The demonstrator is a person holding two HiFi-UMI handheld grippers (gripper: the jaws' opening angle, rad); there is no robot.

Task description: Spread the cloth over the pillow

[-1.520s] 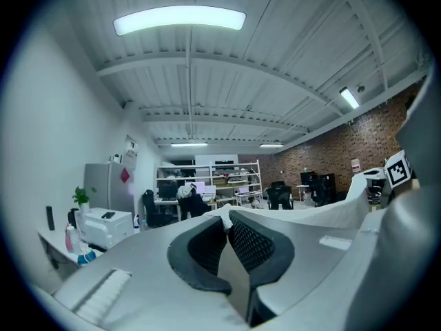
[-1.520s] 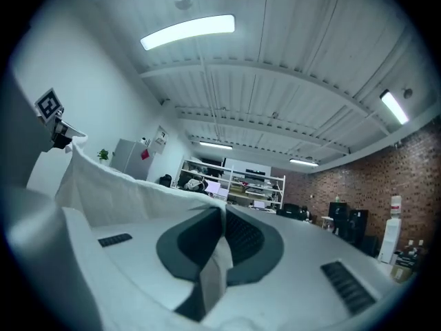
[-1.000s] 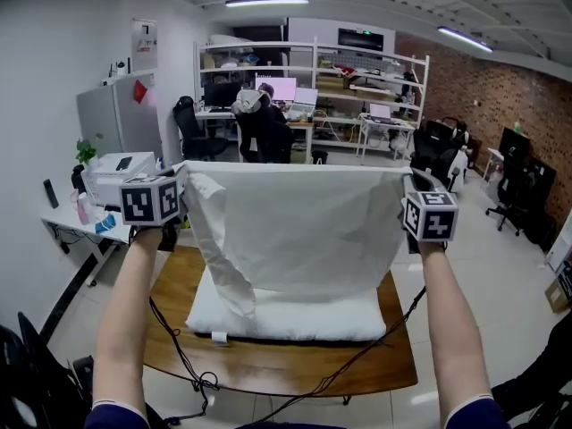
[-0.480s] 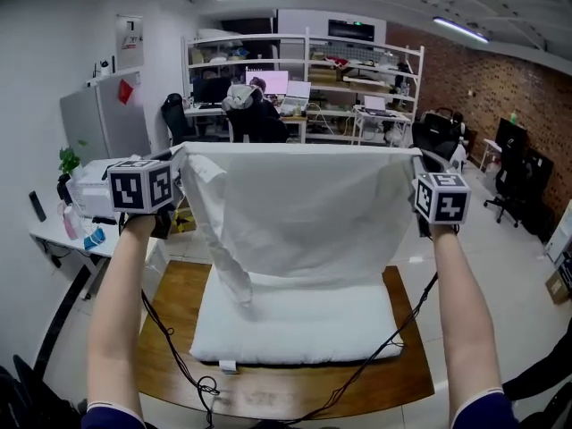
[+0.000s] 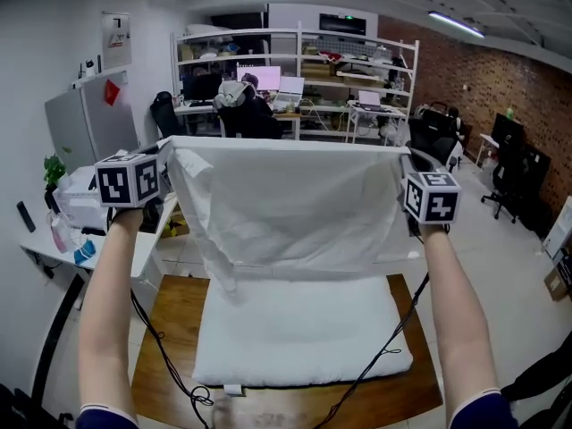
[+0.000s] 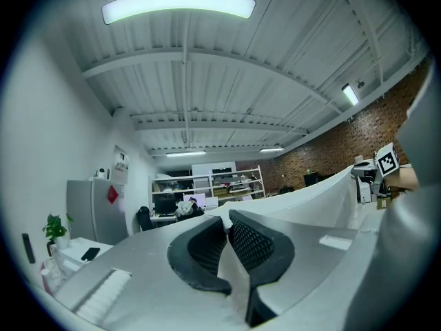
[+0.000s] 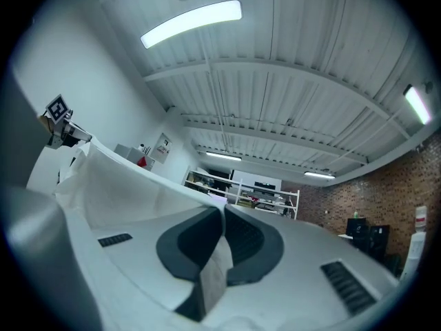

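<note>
Both grippers are clamped on the top corners of the white cloth. The left gripper has its ribbed pads pressed together on a fold of fabric that runs up between them. The right gripper pinches its corner the same way, with a strip of cloth trailing out below its jaws. Stretched between them, the cloth hangs as a sheet above the far edge of the wooden table, well clear of the white pillow lying across the table's middle. A looser fold droops lower at the cloth's left side. Black cables cross the pillow's near right corner. Behind stand a grey fridge, white shelving and a brick wall. The cloth hides the pillow's far edge and the table's far corners
</note>
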